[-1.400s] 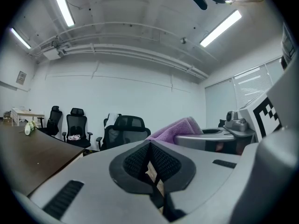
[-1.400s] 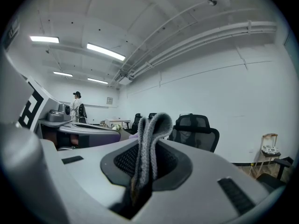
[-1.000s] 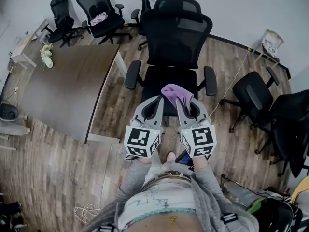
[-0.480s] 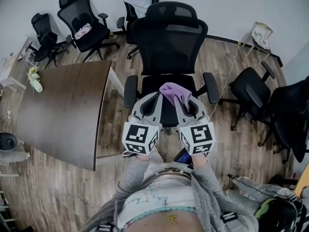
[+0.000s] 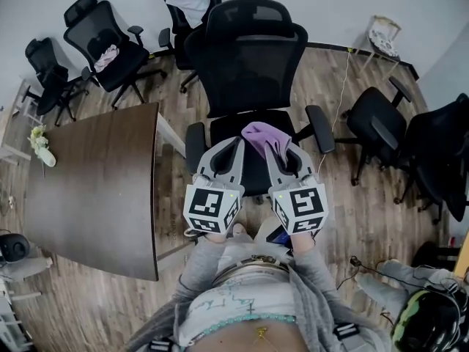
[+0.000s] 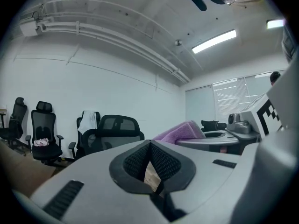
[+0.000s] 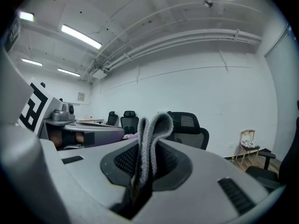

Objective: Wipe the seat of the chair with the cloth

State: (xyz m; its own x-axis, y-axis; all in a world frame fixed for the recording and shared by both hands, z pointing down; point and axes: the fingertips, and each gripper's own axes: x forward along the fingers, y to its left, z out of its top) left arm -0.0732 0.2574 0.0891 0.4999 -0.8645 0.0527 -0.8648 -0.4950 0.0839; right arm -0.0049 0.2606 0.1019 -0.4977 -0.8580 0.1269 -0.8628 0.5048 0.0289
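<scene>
Jaws clamped on the folded purple cloth point(image 5: 264, 138), the right gripper point(image 5: 283, 152) hangs over the front of the black office chair's seat point(image 5: 229, 128), which lies just below and ahead; the left gripper point(image 5: 226, 155) alongside has jaws together, empty

An office meeting room — black mesh swivel chairs point(image 5: 249, 57) beside a long dark wooden table point(image 5: 95, 182), white strip lights point(image 6: 214, 41) overhead.
</scene>
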